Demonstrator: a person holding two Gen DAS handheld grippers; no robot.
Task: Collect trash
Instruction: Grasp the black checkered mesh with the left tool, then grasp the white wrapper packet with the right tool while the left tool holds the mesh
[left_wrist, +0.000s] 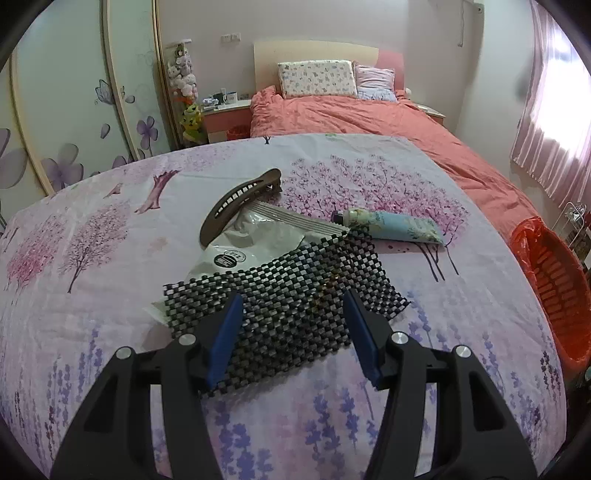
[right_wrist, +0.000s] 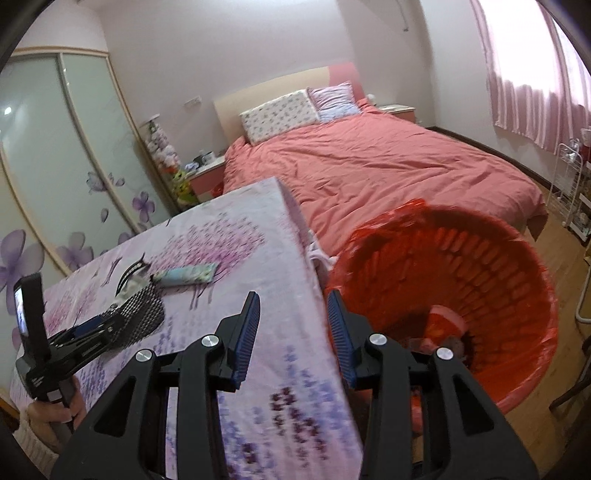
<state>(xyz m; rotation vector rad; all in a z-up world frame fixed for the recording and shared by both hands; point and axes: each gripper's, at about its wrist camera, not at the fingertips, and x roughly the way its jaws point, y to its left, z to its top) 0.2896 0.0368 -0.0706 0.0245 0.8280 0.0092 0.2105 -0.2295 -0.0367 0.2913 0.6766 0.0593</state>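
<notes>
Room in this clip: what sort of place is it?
A bedroom, most likely in a home: a made bed with pillows, a sliding wardrobe with flower decals, and pink curtains over the window.

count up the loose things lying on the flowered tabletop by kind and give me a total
black mesh mat: 1
white plastic wrapper: 1
brown hair clip: 1
light blue floral tube: 1
total: 4
</notes>
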